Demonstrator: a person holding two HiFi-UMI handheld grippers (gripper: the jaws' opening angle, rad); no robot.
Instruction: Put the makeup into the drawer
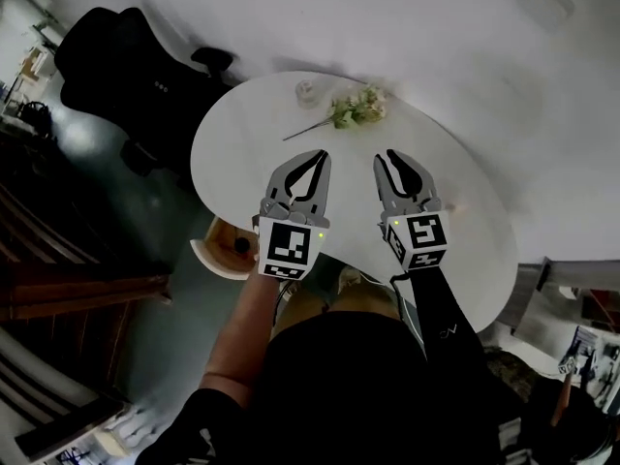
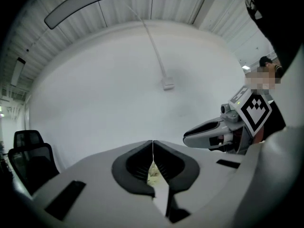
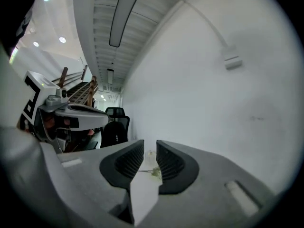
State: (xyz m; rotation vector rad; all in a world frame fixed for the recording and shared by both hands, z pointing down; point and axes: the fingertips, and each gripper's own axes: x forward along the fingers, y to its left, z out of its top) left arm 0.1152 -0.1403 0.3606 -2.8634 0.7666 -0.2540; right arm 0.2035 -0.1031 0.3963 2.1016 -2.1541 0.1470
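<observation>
My two grippers hang side by side over the near part of a white round-edged table [image 1: 242, 134]. The left gripper [image 1: 317, 157] has its jaws touching at the tips with nothing between them; in its own view the left gripper [image 2: 152, 147] points level at a white wall. A narrow gap shows between the jaws of the right gripper [image 1: 386, 156], which hold nothing; the right gripper [image 3: 150, 148] also faces the wall. A small clear jar [image 1: 306, 91] stands at the table's far edge. No drawer shows in any view.
A sprig of pale flowers [image 1: 356, 108] lies next to the jar. A black office chair [image 1: 126, 56] stands to the table's left. A small round wooden stand [image 1: 225, 247] sits below the table's near left edge. The person's dark torso fills the bottom of the head view.
</observation>
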